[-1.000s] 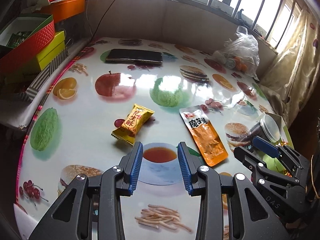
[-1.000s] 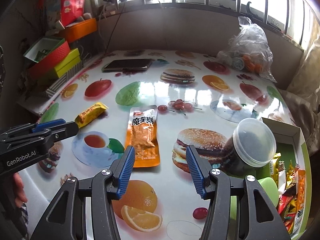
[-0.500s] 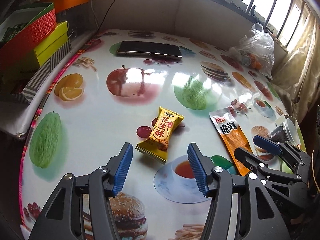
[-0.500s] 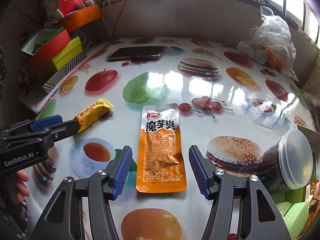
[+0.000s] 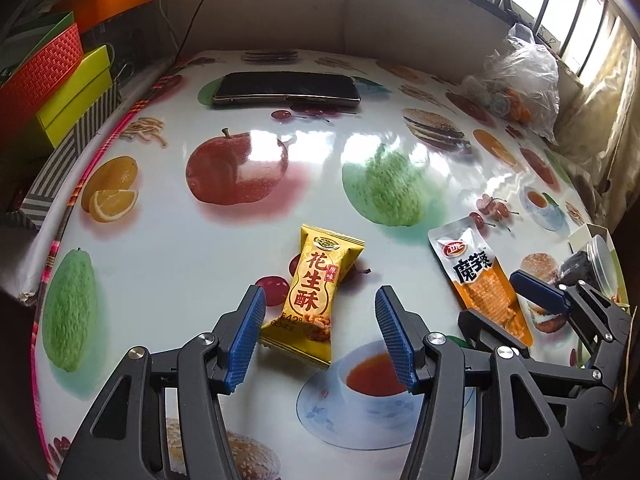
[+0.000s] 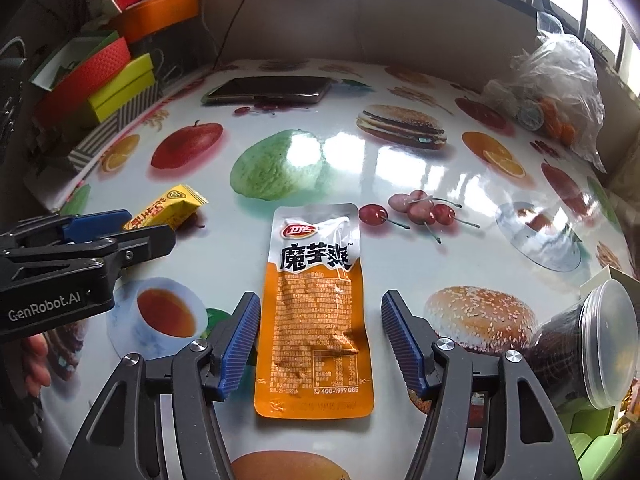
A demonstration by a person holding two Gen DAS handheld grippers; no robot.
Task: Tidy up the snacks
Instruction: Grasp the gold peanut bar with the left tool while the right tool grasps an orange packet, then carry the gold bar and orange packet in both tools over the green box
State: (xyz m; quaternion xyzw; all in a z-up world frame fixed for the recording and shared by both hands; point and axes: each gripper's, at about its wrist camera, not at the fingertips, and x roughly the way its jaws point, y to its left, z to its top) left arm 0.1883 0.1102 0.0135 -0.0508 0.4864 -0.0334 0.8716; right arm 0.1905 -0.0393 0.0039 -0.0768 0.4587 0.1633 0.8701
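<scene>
A yellow peanut-candy packet [image 5: 316, 292] lies on the fruit-print table. My left gripper [image 5: 320, 334] is open and low over it, one finger on each side of the packet's near end. The packet also shows in the right wrist view [image 6: 166, 213]. An orange-and-white konjac snack pouch [image 6: 316, 312] lies flat. My right gripper [image 6: 320, 344] is open with its fingers on either side of the pouch. The pouch also shows in the left wrist view [image 5: 480, 280]. Neither gripper holds anything.
A dark phone [image 5: 286, 88] lies at the far side of the table. A clear plastic bag [image 6: 556, 96] sits far right. A lidded jar [image 6: 588, 344] lies on its side by a snack box at the right edge. Coloured boxes [image 6: 108, 80] are stacked at left.
Both grippers moved forward and down toward their packets. The left gripper's fingers opened wider and now bracket the yellow packet; the right gripper's fingers now bracket the orange pouch.
</scene>
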